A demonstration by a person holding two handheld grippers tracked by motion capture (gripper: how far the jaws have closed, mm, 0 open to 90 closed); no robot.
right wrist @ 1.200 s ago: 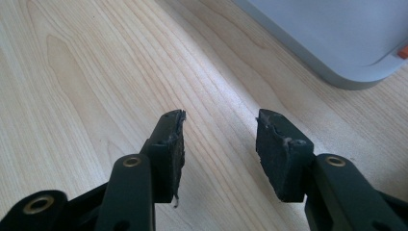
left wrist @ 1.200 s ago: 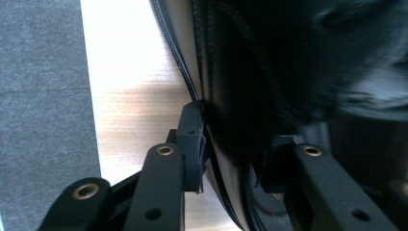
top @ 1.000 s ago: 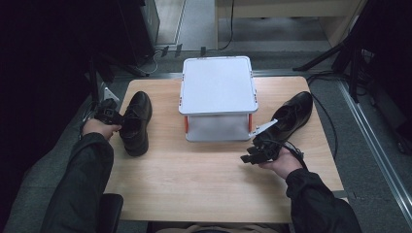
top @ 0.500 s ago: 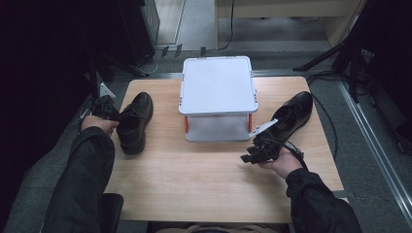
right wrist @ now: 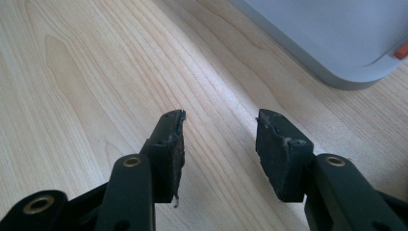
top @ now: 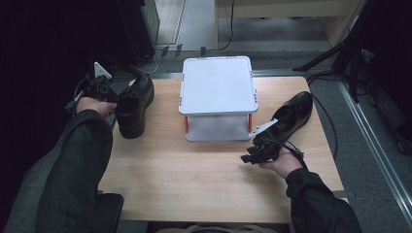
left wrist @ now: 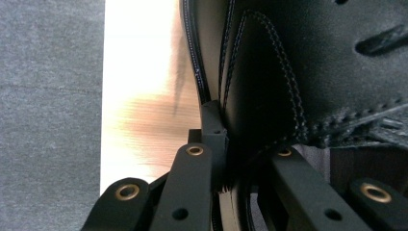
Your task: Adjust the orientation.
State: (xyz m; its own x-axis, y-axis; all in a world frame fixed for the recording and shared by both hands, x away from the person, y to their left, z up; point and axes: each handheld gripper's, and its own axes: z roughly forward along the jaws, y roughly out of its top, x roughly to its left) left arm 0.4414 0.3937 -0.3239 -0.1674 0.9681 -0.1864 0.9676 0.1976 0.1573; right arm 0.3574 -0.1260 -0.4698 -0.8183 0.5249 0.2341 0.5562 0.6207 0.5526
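The wooden bench [top: 204,170] carries a grey two-tier stand [top: 217,97] at its middle. At the bench's left edge the left shoe [top: 133,104] is pinched by its heel collar in the closed left tool [top: 112,97]. The right shoe [top: 291,114] lies at the right edge. Near it the right tool [right wrist: 219,144] hovers over bare wood, its jaws apart and empty.

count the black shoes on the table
2: one shoe at the left edge, gripped by the left claw; the other shoe at the right, beside the white stand.
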